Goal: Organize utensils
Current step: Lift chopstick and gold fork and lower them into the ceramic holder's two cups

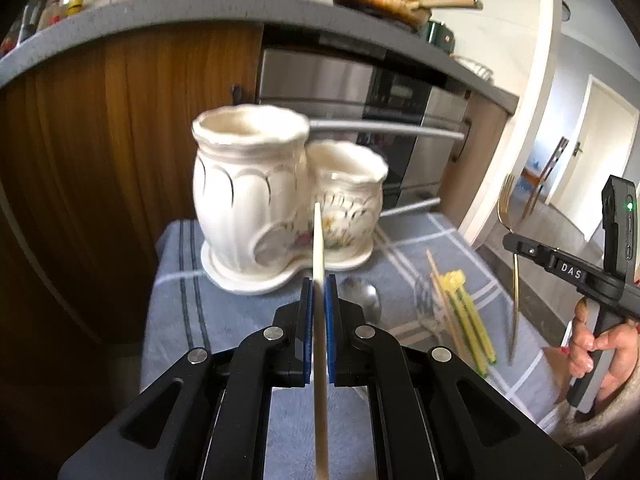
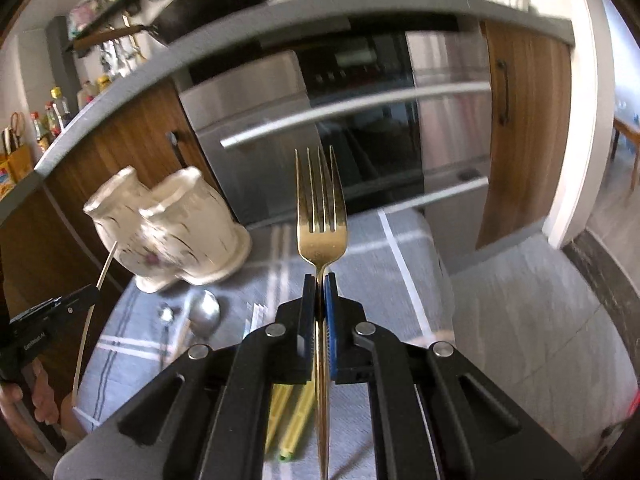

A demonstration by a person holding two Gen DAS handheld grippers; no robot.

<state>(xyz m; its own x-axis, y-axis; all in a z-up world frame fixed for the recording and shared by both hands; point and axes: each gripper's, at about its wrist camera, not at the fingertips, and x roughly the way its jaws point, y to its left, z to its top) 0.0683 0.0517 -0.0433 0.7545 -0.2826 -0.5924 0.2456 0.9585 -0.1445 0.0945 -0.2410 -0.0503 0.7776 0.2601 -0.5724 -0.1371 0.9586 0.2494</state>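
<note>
1. Gold fork (image 2: 321,216) stands centre of the right wrist view, tines up, neck pinched between the blue pads of the right gripper (image 2: 319,284); jaws closed tight on it, handle running down out of the bottom edge. In the left wrist view the same fork (image 1: 507,208) shows at right, off the cloth.
2. Cream stick, likely a chopstick (image 1: 319,248), is clamped in the left gripper (image 1: 319,288), jaws closed on it, tip pointing up at centre frame. From the right wrist view the same stick (image 2: 105,264) slants at lower left.
3. White ceramic double-pot holder (image 1: 256,200) sits on its own base at centre of the left wrist view, tall pot left, shorter pot right, nothing visible inside either; blurred. In the right wrist view holder (image 2: 172,232) sits left of centre.
4. Blue-grey checked cloth (image 1: 184,312) covers the surface under the holder.
5. Loose on the cloth, lower right of the left wrist view: silver spoon (image 1: 362,296) just right of the pads, clear fork (image 1: 426,300) hard to make out, wooden chopsticks (image 1: 444,300), yellow-green straws (image 1: 472,320) beside them.
6. Right hand (image 1: 596,344) grips the black handle at the right edge of the left wrist view; left hand (image 2: 40,400) at the lower left edge of the right wrist view.
7. Background: steel oven (image 2: 360,120) upper centre, wood cabinet (image 1: 120,140) left, grey countertop (image 1: 160,12) across the top, copper pan (image 1: 384,2) on it.
</note>
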